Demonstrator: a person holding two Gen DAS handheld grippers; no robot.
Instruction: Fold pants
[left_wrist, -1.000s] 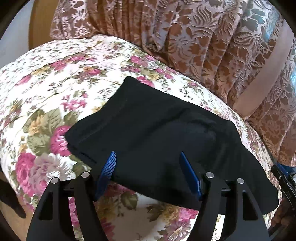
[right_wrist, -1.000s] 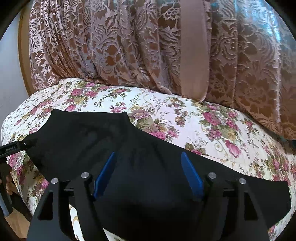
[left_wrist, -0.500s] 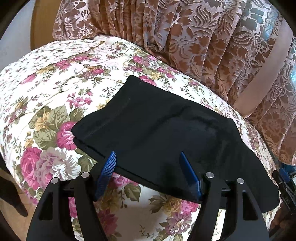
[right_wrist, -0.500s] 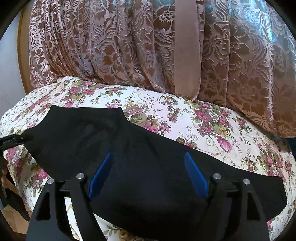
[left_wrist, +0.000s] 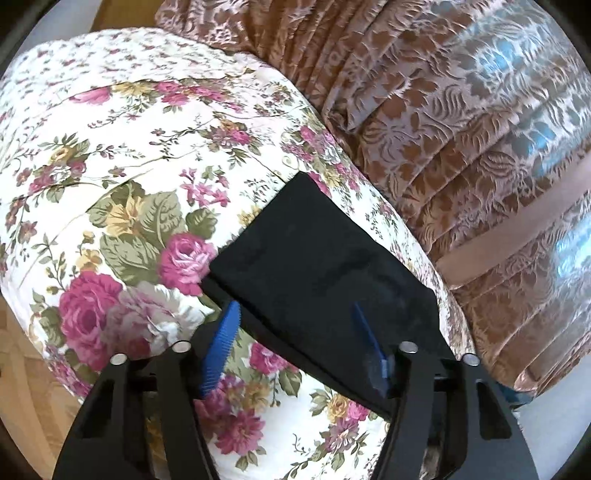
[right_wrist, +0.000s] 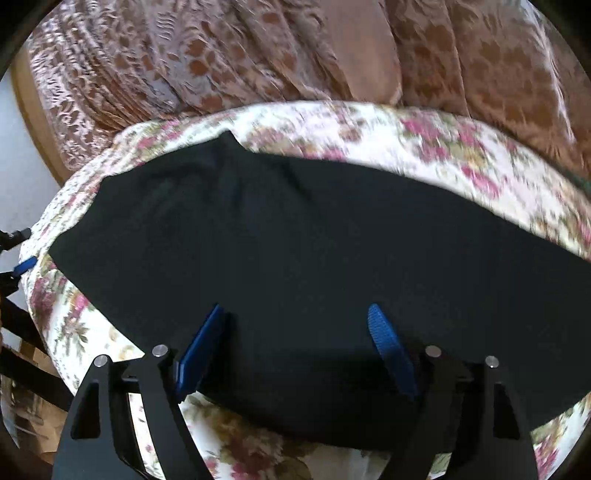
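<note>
Pants (left_wrist: 317, 280) lie flat on the floral bed (left_wrist: 122, 173), black, already doubled into a long band running across the mattress, near edge close to the bed's front edge. Probably laid that way so both ends can be reached from the front.

Left claw (left_wrist: 295, 338): sits at the left end of the band. Jaws closing, about half open, nothing pinched yet. Left blue pad (left_wrist: 221, 350) is over bare bedspread just off the cloth's corner; right pad is over the fabric. So the left edge of the pants runs between the pads, and my read is it's lining up to grab that end hem.

Right claw (right_wrist: 297, 347): over the middle-to-right stretch of the pants (right_wrist: 295, 229), near the front edge. Jaws wide, empty, both pads above black cloth, not pressing as far as I can tell. View is motion-blurred, so contact is uncertain.

Beyond both claws: patterned brown curtain (left_wrist: 461, 129) hanging behind the bed, clear of the cloth.

Likely next: each claw takes an end or edge for another fold.
</note>
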